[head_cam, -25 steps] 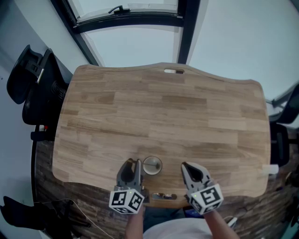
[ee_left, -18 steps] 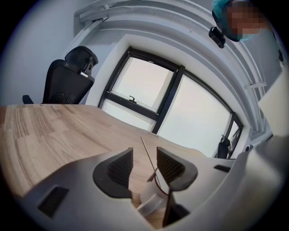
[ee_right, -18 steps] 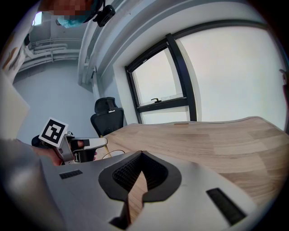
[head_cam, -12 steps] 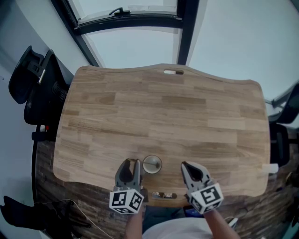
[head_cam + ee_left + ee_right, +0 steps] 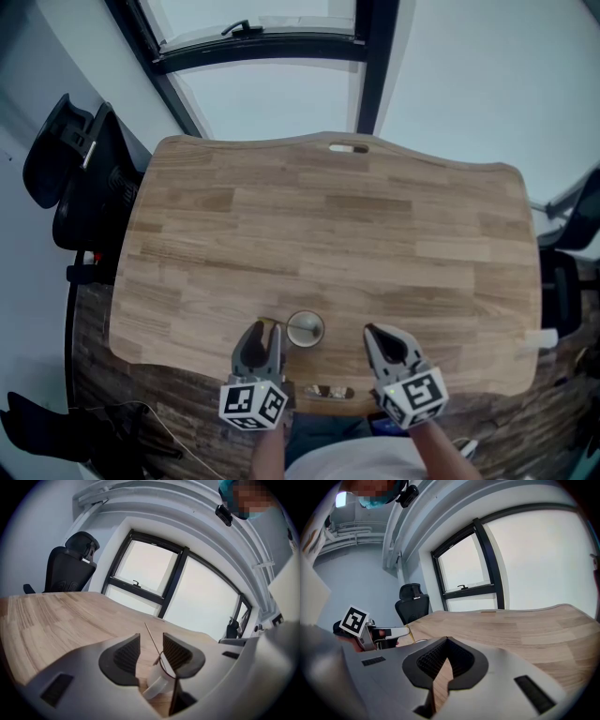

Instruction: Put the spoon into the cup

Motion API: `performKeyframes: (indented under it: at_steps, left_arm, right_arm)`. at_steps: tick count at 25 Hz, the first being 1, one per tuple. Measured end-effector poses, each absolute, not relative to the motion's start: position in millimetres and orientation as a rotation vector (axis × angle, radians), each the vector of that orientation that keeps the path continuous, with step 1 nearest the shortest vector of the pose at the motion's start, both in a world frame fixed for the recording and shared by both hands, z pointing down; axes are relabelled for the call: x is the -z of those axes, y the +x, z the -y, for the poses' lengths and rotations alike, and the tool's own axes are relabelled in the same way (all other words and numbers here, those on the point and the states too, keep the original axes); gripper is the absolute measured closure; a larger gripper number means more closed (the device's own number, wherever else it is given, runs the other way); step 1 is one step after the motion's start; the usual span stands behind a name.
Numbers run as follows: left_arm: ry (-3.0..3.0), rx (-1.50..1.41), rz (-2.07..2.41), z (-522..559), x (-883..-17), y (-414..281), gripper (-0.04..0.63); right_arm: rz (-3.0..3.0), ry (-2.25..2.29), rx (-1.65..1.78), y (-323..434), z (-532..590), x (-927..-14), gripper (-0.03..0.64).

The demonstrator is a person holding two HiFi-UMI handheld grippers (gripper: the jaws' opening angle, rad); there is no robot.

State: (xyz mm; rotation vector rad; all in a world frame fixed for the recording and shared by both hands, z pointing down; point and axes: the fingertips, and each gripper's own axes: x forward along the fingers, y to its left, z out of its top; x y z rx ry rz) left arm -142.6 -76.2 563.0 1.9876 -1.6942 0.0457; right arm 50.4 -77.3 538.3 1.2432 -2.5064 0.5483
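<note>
White cup (image 5: 306, 330); pale wood-grain table (image 5: 328, 234); black office chair (image 5: 80, 178).

Soft, even daylight; fisheye-warped edges.

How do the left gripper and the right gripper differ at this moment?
The left gripper has its jaws apart, and they have just been opening; the right gripper has its jaws together. The thin handle of the spoon stands between the left gripper's jaws, untouched, with the cup just beyond; the right gripper holds nothing. Both hover over the near edge of the table, one on each side of the cup.
</note>
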Motion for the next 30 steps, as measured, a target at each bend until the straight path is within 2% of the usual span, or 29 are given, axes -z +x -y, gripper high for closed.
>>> performKeyframes:
  at_steps: [16,24,27,30]
  left_arm:
    - [2.027,-0.083,1.788,64.3,-530.4,-149.7,0.454]
    - [2.058,-0.054,1.829,60.0,-505.2,-146.0,0.522]
    - [2.063,-0.068,1.841,60.1,-498.2,-145.4,0.585]
    - [2.071,-0.067,1.828,59.5,-492.7,-141.9,0.594]
  right_arm:
    - [2.578,1.234,-0.482,37.1,76.2,-512.9,0.620]
    - [2.596,1.200,-0.380,25.2,72.7,-490.7,0.620]
    - [2.586,1.202,-0.350,25.2,73.3,-487.5,0.620]
    - [2.576,1.209,-0.340,26.5,73.2,-485.7,0.620]
